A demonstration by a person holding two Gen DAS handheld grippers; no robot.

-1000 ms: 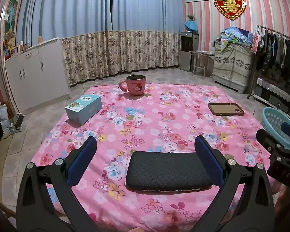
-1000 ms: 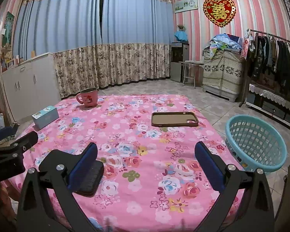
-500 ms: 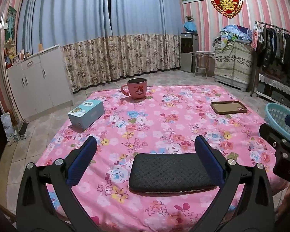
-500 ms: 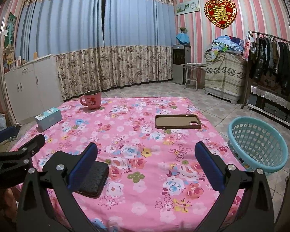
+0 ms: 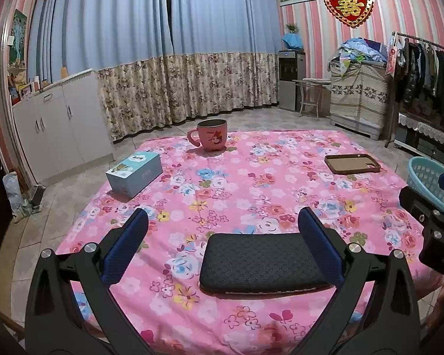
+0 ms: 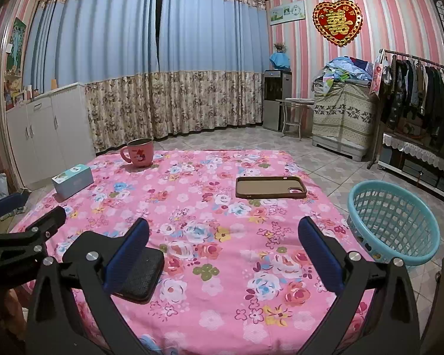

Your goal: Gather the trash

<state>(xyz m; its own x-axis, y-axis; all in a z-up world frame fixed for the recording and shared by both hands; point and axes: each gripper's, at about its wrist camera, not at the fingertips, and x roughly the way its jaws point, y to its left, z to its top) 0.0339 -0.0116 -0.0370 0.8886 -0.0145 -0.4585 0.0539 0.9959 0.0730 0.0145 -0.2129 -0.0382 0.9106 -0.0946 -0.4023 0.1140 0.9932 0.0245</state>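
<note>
- Landmark used: pink floral tablecloth [image 6: 210, 195] covering the table.
- Left gripper [image 5: 222, 227] is seen spread wide above the near edge of the cloth, blue pads apart, nothing held between them.
- Right gripper [image 6: 223, 233] is likewise spread wide over the near edge of the cloth, nothing gripped.
- Black textured pouch [image 5: 260, 261] is laid flat on the cloth near its front edge; in the left wrist view it sits between the fingers, closer to the right-side finger. Contact with that pad cannot be confirmed.
- In the right wrist view the same pouch is partly hidden behind the left-side finger.
- Brown phone case [image 6: 270, 187] is laid flat on the right half of the cloth, well apart from both grippers.
- Pink mug [image 5: 210, 135] stands upright at the far edge of the cloth.
- Light blue box [image 5: 134, 173] is placed at the far-left part of the cloth, near its left edge.
- Turquoise plastic basket [image 6: 393, 222] is set on the floor just off the right edge of the cloth; appears empty as far as the mesh allows.
</note>
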